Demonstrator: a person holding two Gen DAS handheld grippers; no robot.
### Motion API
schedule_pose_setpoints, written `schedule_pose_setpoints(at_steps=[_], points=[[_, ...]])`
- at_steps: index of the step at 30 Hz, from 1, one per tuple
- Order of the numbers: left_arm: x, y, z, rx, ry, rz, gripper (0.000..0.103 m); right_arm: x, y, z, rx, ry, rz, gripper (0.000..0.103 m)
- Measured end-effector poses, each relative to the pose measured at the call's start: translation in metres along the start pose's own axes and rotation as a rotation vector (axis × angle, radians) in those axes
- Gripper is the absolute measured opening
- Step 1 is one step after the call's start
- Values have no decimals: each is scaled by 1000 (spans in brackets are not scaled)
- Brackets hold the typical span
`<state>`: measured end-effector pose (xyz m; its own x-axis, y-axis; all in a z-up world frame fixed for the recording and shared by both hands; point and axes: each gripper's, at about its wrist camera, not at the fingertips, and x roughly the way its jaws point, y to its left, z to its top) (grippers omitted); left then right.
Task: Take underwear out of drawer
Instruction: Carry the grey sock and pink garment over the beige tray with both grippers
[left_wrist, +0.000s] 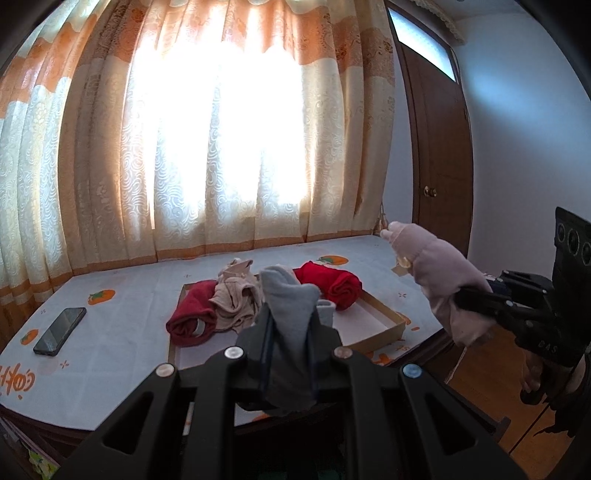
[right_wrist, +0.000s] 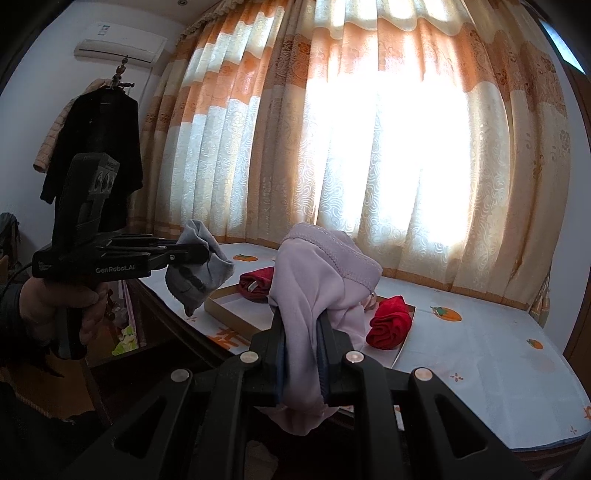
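Left wrist view: left claw (left_wrist: 291, 332) clamped on grey underwear (left_wrist: 291, 306), held up over the near edge of the bed (left_wrist: 129, 295). Right claw (right_wrist: 301, 347) clamped on pink underwear (right_wrist: 317, 280), also raised off the bed. Shallow drawer (left_wrist: 384, 325) lies on the bed with dark red (left_wrist: 192, 314), beige (left_wrist: 236, 295) and bright red (left_wrist: 332, 280) pieces, probably more underwear. Phone (left_wrist: 60, 331) left of drawer.
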<state>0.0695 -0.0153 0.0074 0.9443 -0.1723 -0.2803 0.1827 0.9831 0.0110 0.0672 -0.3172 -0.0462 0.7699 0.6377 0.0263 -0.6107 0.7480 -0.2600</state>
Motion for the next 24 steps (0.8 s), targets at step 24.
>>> schedule_pose_setpoints(at_steps=[24], points=[[60, 13, 23, 14, 87, -2, 13, 46, -38, 28, 34, 90, -22, 16]])
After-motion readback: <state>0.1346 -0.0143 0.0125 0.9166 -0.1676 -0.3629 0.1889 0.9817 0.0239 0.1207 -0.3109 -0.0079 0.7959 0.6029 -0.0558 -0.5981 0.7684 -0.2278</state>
